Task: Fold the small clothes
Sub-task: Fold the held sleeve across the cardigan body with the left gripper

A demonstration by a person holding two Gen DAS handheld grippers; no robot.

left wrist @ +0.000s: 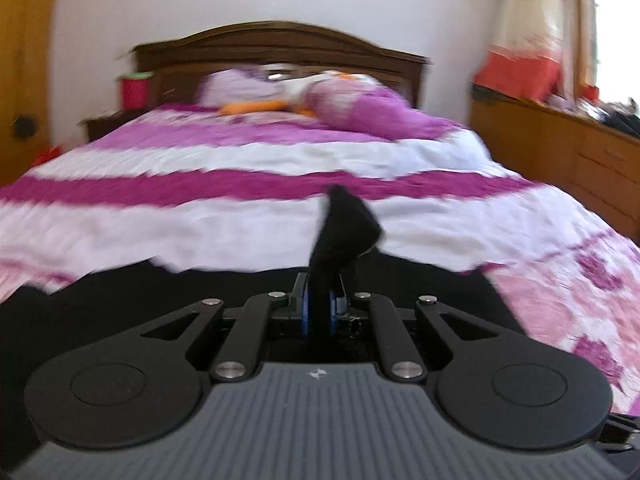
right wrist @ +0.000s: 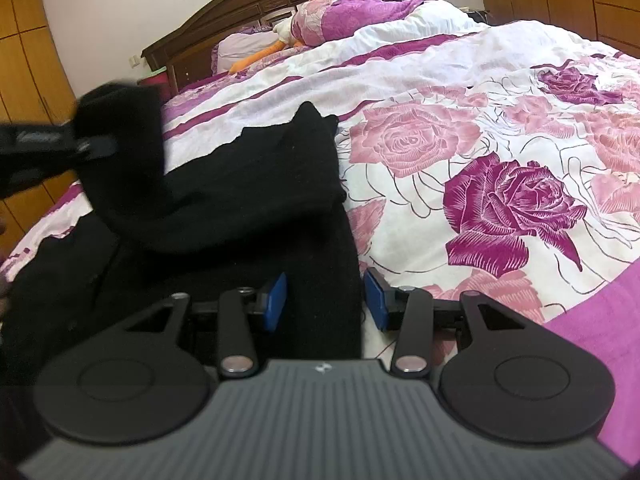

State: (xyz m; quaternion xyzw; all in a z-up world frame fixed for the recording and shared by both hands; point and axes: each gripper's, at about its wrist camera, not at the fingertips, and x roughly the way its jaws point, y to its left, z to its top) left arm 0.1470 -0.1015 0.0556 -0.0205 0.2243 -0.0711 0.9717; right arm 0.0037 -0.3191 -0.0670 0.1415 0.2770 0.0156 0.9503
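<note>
1. The left gripper (left wrist: 320,312) has its jaws closed on a corner of the black garment (right wrist: 256,184). A pinched tuft of cloth stands up beyond the fingertips, and the lifted flap shows blurred at the left of the right wrist view. That grip looks meant to carry the corner over the rest of the cloth for a fold.
2. The right gripper (right wrist: 326,302) is part open, its blue pads (right wrist: 276,300) astride a strip of the same garment. The pads do not visibly press the cloth, so it probably only steadies or waits.
3. The garment lies on the bed (right wrist: 500,128) near its foot edge, toward the left side of the floral quilt.
4. It is plain black, soft and limp, partly doubled over itself, with a ragged far edge and one pointed corner sticking up.
</note>
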